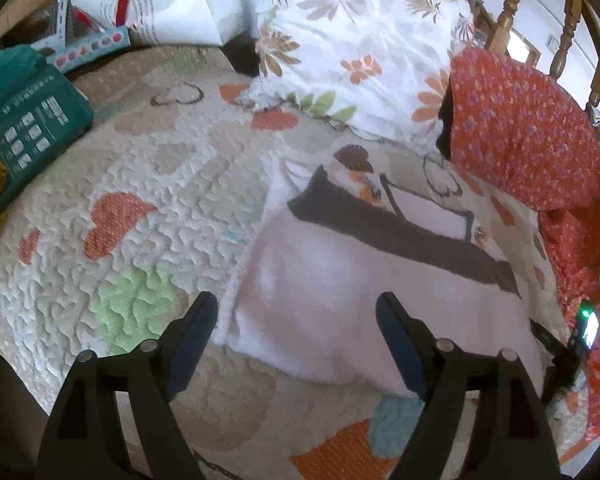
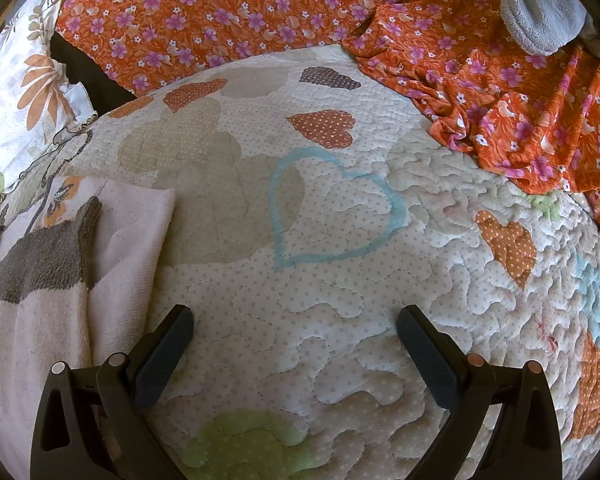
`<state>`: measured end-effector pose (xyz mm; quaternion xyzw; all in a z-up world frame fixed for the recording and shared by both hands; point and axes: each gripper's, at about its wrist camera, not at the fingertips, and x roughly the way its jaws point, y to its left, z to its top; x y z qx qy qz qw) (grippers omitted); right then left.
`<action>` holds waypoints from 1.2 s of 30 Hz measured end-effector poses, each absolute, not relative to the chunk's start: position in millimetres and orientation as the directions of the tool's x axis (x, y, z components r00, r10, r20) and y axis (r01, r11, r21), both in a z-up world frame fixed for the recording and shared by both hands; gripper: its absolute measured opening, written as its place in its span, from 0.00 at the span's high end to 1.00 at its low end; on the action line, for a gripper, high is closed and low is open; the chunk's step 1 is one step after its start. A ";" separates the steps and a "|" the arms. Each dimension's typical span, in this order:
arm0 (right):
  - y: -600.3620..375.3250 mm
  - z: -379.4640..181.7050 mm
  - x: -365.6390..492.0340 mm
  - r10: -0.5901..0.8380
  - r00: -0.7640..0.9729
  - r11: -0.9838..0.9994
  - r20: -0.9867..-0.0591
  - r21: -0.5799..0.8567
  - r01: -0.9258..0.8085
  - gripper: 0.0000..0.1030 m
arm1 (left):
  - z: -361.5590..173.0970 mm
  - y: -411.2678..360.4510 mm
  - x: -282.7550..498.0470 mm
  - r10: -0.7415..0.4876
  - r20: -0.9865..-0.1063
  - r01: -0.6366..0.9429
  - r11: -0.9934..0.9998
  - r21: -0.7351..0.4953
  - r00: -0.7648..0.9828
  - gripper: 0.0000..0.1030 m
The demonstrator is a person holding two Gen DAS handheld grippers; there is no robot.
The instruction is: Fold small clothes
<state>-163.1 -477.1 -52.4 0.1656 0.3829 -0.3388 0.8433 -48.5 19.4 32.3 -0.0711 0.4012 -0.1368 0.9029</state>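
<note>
A small pale pink knit garment with a grey-brown band (image 1: 340,280) lies flat on the quilted bedspread (image 1: 148,168), with a folded layer on top. My left gripper (image 1: 298,316) is open just above its near edge, holding nothing. In the right wrist view the same garment (image 2: 40,304) lies at the left edge. My right gripper (image 2: 296,332) is open and empty over bare quilt (image 2: 340,300), to the right of the garment.
A floral pillow (image 1: 360,48) and an orange flowered cloth (image 1: 528,128) lie at the head of the bed, by a wooden headboard (image 1: 512,4). A teal package (image 1: 32,120) and boxes sit at the far left. A grey fleece item (image 2: 540,12) rests on the orange cloth (image 2: 260,12).
</note>
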 end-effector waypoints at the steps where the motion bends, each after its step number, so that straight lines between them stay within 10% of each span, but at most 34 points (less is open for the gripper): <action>1: -477.4 -52.2 -163.1 -0.445 0.477 0.716 -0.758 0.020 0.698 0.00 | 32.9 19.7 -49.1 -0.292 -0.702 0.186 0.956 -0.225 0.650 0.19; 36: -477.3 -52.2 -161.4 -0.445 0.477 0.715 -0.758 0.019 0.698 0.00 | 11.6 7.3 -42.2 -0.256 -0.749 0.195 0.966 -0.171 0.612 0.15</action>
